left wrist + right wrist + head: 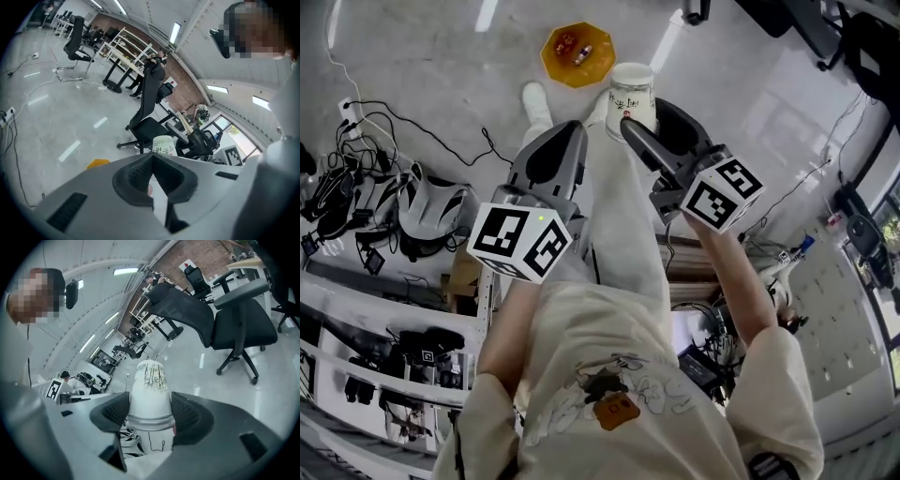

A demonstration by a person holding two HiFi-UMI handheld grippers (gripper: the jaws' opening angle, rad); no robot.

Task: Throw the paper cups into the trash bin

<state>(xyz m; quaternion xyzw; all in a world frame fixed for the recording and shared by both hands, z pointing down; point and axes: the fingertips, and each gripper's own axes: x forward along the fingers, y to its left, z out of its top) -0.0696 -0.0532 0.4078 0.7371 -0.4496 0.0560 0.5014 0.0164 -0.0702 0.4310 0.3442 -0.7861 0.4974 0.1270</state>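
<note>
The right gripper (150, 414) has its ribbed pads (115, 412) clamped on a white paper cup (149, 390). They grip it on either side just above the rolled rim. The rim is nearest the camera and the printed body and base point away past the fingertips. From the head view the cup (633, 92) sticks out beyond the right gripper (644, 114), held up over the grey floor (441, 56). An orange trash bin (578, 53) with small items inside stands on the floor just beyond the cup, towards the left. The left gripper (152, 164) has its jaws closed together on nothing, alongside the right one. A black office chair (234, 319) stands farther off.
</note>
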